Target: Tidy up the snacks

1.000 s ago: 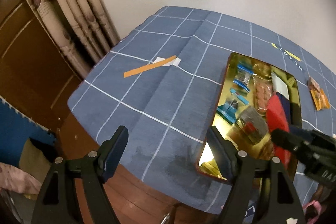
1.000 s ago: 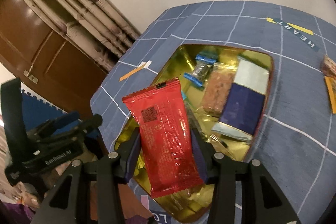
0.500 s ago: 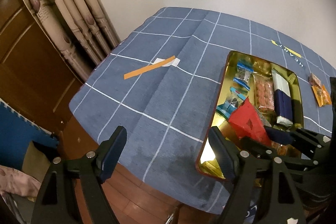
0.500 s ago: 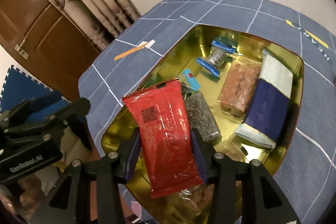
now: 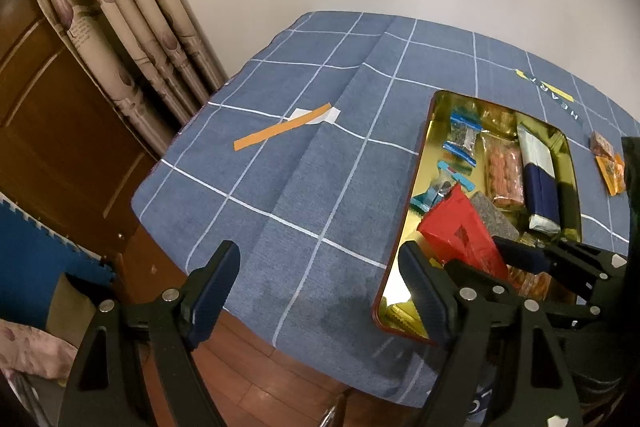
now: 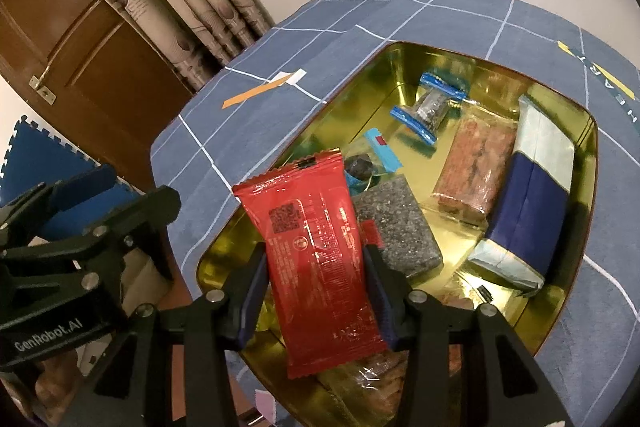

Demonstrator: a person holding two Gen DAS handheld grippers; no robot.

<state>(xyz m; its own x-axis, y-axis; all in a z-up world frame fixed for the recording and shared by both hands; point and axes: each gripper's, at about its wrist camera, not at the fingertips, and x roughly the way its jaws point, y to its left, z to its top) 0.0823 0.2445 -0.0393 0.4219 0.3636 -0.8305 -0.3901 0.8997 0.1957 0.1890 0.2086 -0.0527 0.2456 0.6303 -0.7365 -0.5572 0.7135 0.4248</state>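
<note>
A: Where do we have room? Our left gripper (image 5: 320,287) hangs over the near edge of the blue checked tablecloth (image 5: 320,131), with the wood floor below it, and the cloth ahead of it is bare except for an orange strip (image 5: 282,131) lying on a white slip.

B: The gold tray (image 6: 576,291) is the crowded part. Along its far wall we see a blue-ended candy (image 6: 430,107); beside it lie a clear pack of reddish snacks (image 6: 474,163) and a navy and pale packet (image 6: 528,203), the last close against the right rim. A grey speckled bar (image 6: 394,227) lies nearer us.

A: And the red packet (image 6: 320,259)?

B: Pinched between the pads of our right gripper (image 6: 314,281), held above the tray's near left corner, top end tilted away from us and overlapping the grey bar in the right wrist view. The pads touch both long edges.

A: Our left jaws stand wide and have just been opening, with nothing between them. Both tools point steeply down toward the table.

B: Outside the tray, an orange wrapper (image 5: 610,167) lies on the cloth past the right rim.
</note>
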